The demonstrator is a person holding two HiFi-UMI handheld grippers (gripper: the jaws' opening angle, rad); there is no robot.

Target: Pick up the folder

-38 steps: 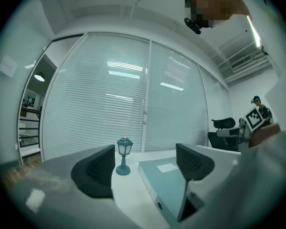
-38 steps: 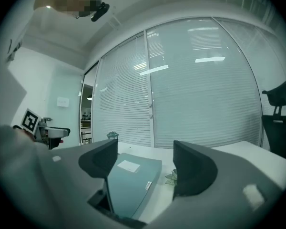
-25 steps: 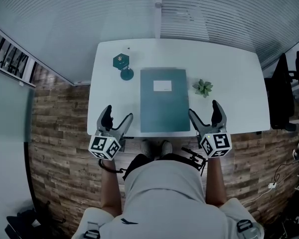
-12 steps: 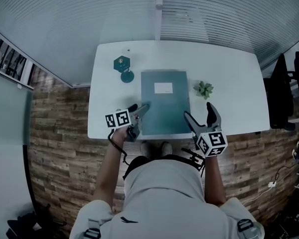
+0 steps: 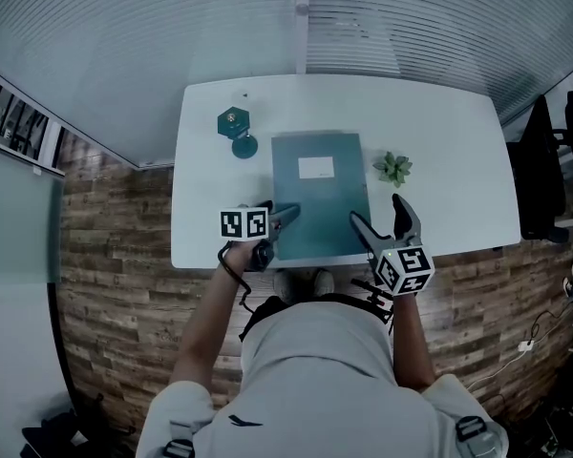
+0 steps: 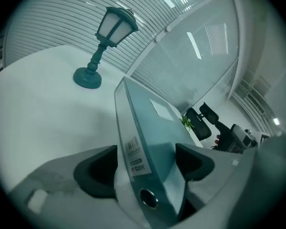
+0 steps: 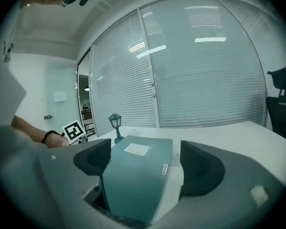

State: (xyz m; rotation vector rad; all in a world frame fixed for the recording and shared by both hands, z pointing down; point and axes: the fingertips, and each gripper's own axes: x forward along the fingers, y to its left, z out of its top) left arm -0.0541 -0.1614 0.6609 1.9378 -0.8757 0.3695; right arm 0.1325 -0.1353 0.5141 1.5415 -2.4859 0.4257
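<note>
The teal folder [image 5: 320, 189] lies flat in the middle of the white table [image 5: 439, 132], with a white label on its cover. My left gripper [image 5: 285, 216] is at its near left corner, rolled so the marker cube faces up. In the left gripper view the folder's labelled spine [image 6: 136, 151] fills the gap between the jaws of the left gripper [image 6: 145, 163], with both pads against it. My right gripper [image 5: 377, 213] stands open at the near right corner. In the right gripper view the folder [image 7: 138, 171] lies between the right gripper's [image 7: 145, 163] jaws, with bare table showing beside the right pad.
A small teal lantern lamp [image 5: 234, 127] stands at the far left of the folder. A little green plant [image 5: 393, 168] sits to its right. A black office chair [image 5: 544, 179] is past the table's right end. The table's front edge runs just under both grippers.
My left gripper came in from the table's front left edge to the folder's corner, dropped and rolled over. The right gripper drifted slightly lower and toward the folder.
</note>
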